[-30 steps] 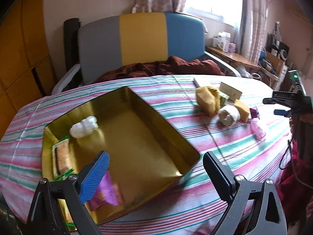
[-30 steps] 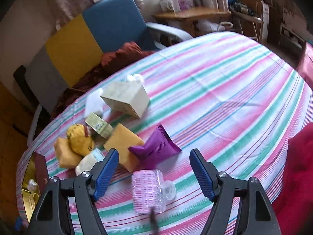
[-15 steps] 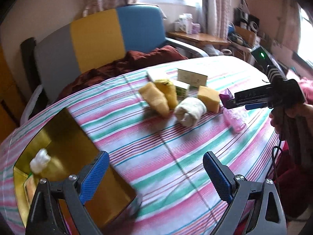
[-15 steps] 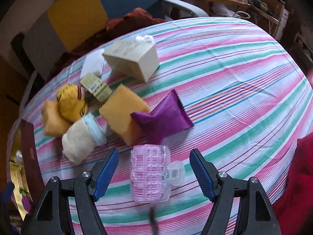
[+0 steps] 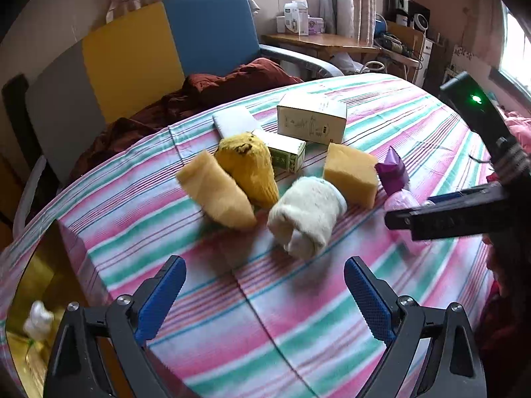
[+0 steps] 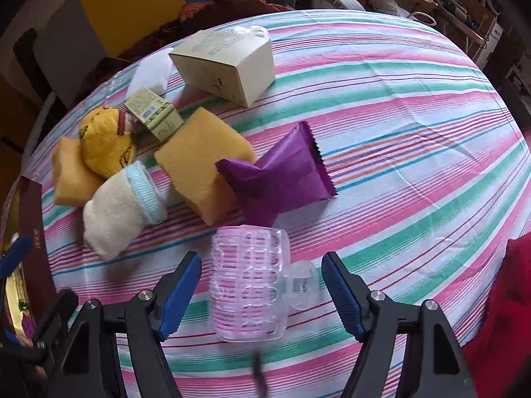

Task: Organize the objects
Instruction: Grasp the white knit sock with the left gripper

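**Right gripper poised over the pink hair roller, clutter packed toward the far side**

The striped tablecloth [image 6: 415,106] has plenty of bare room on its right half, all the way to the rounded edge; the near strip under both grippers is bare too. Everything else crowds the left-centre: a cream carton [image 6: 229,66], a small green box [image 6: 154,112], a yellow plush toy [image 6: 106,139], two yellow sponges, the nearer one [image 6: 199,162] touching a purple sachet [image 6: 282,172], and a rolled cream sock [image 6: 119,205] with a pale blue cuff. At the table's left edge sits the gold tin [image 5: 43,285], a small white item inside it; its maroon wall [image 6: 33,232] runs close to the sock.

The pink hair roller [image 6: 249,282] lies on the cloth just in front of the sachet, a translucent ribbed cylinder with a clear clip on its right side. The right gripper [image 6: 262,292] straddles it, blue pads standing clear on both sides, not pressing. The left gripper [image 5: 264,295] hangs released over bare cloth near the sock, nothing between its fingers.
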A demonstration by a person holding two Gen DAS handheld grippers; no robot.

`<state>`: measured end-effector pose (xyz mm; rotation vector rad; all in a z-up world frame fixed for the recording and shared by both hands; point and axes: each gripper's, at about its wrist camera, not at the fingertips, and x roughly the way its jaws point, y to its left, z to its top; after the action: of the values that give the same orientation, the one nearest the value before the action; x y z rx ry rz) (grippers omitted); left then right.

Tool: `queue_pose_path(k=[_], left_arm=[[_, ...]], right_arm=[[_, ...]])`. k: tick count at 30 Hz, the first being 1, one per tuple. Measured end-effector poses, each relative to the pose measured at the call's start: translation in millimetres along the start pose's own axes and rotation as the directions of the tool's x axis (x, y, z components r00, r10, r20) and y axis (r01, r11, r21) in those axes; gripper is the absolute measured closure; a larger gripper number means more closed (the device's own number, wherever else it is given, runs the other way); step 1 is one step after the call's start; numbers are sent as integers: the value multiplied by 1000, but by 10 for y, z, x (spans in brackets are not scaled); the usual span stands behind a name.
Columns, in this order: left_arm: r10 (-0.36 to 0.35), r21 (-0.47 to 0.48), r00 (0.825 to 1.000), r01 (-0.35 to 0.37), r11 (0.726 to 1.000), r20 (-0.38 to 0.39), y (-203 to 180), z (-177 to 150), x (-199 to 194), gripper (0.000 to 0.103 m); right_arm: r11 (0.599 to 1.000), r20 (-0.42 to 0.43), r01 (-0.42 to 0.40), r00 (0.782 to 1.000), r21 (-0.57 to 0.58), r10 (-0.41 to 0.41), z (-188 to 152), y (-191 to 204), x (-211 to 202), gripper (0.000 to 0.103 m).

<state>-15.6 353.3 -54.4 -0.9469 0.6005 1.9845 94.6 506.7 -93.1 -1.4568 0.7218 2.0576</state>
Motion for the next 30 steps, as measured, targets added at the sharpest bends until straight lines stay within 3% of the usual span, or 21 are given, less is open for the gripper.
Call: queue_pose_path(k=[9,18,21,30], left_arm=[[-8,8,999,9,1000,-32,72,108,241,8],[-96,12,995,96,995,3,156,228,283,10],[-114,47,993,114,992,0,86,291,327,19],[-87,186,996,83,979,15,-242,473,504,18]], right_arm=[[1000,4,21,1000,10,-21,-40,-64,-52,28],[995,-1,17,1000,95,-17,-64,-265,-110,28],[996,-6,22,1000,89,-22,-81,-264,-118,28],[986,30,-28,999,164,23,-116,-446,-258,28]])
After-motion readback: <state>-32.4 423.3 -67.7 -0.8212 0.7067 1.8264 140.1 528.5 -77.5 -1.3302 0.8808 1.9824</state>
